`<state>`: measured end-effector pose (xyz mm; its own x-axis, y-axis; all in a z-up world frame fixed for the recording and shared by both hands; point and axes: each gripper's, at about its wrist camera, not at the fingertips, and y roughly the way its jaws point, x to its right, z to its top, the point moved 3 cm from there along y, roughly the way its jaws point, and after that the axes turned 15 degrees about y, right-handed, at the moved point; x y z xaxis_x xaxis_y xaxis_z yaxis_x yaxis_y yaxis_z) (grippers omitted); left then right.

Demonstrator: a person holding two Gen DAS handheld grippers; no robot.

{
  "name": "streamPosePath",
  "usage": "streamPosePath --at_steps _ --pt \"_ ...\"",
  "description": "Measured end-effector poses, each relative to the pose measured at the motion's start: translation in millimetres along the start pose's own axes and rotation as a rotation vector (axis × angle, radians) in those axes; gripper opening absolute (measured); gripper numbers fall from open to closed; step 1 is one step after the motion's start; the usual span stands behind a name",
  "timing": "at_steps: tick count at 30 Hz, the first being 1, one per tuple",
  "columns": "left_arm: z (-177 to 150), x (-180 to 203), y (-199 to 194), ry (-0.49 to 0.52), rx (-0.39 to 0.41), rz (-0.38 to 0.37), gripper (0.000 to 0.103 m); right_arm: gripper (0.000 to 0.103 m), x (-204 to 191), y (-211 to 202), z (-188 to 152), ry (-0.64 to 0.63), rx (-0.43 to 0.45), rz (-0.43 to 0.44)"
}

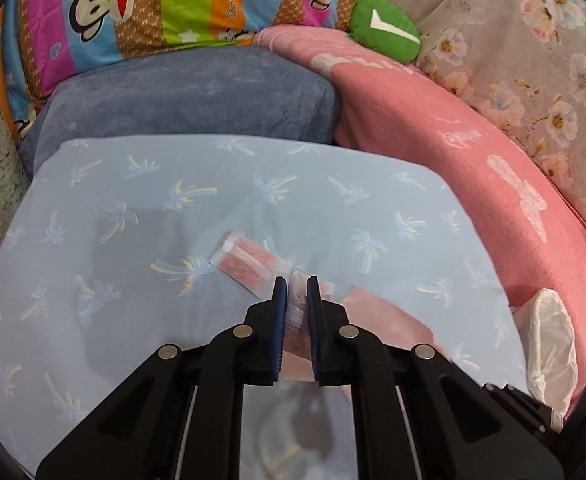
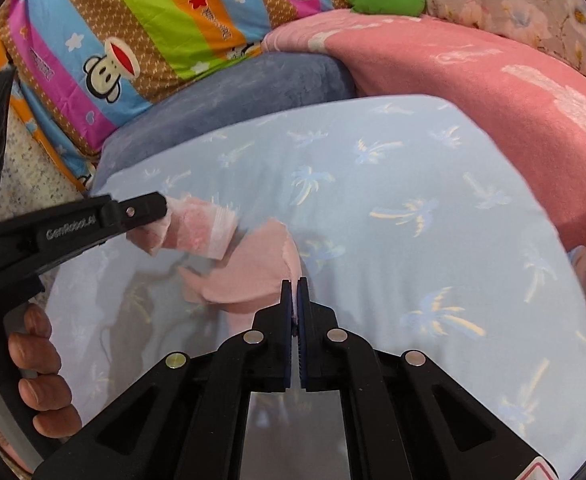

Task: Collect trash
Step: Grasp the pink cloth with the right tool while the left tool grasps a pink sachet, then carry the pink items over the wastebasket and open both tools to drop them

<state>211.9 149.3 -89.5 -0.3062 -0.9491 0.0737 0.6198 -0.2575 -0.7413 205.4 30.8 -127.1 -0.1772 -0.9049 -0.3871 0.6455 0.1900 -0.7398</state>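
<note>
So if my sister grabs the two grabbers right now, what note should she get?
Left gripper: shut on the pink-and-white wrapper, lifted just above the blue palm-tree pillow.
Right gripper: shut on the pink paper scrap, also over that pillow.
Other things: a crumpled white plastic bag sits at the right edge, against the pink blanket.
Done: both bits of trash are picked up.
Left: drop them somewhere for trash; no bin shows in either view, and the white bag may be trash too or the place to put it.
</note>
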Motion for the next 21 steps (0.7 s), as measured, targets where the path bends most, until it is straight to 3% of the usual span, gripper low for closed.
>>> streamPosePath --at_steps 10,21 --pt "23.2 50.9 -65.5 0.064 0.108 -0.034 0.010 0.002 32.0 -106.4 29.1 0.042 0.165 0.031" --pt "44.6 140.0 -112.7 0.166 0.203 -0.151 0.010 0.002 86.3 -204.6 55.7 0.102 0.316 0.033"
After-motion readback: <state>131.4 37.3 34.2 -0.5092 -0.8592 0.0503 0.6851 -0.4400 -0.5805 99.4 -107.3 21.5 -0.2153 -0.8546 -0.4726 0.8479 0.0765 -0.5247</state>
